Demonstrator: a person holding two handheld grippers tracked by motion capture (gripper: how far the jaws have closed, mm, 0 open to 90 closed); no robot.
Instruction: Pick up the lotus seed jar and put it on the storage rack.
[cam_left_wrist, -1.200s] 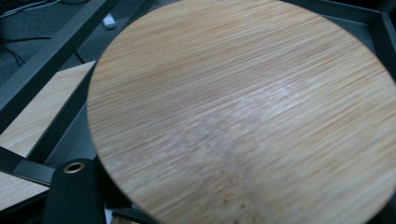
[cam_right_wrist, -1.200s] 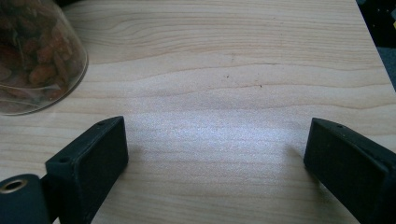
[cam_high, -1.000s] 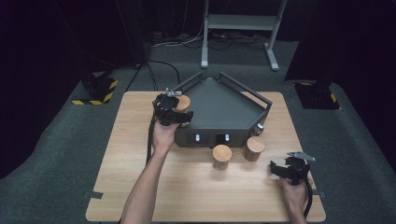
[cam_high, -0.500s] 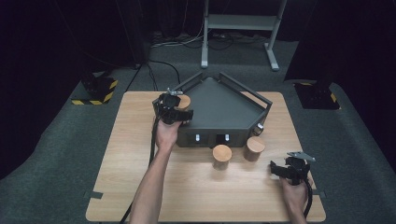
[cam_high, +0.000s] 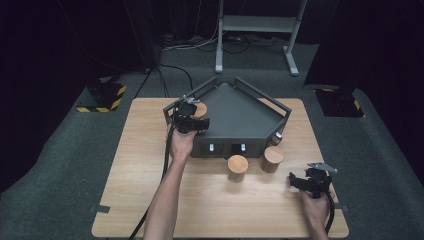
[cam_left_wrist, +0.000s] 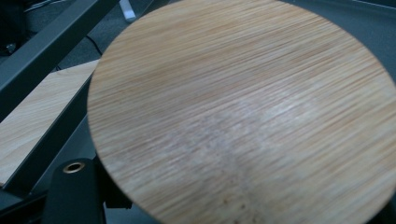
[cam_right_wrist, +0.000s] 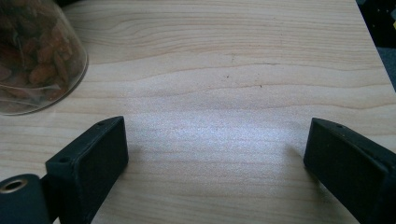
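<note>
Jaws on my left gripper (cam_high: 192, 114) are pinched on a wooden-lidded jar (cam_high: 200, 109) at the left edge of the dark five-sided tray (cam_high: 240, 112); from the left gripper view its round lid (cam_left_wrist: 243, 112) sits right up against the camera. My right gripper (cam_high: 306, 181) rests well right of the tray's front, jaws spread wide over bare table (cam_right_wrist: 233, 70). I count three jars: the held one and two (cam_high: 238, 168) (cam_high: 272, 159) standing just before the tray's front wall.
</note>
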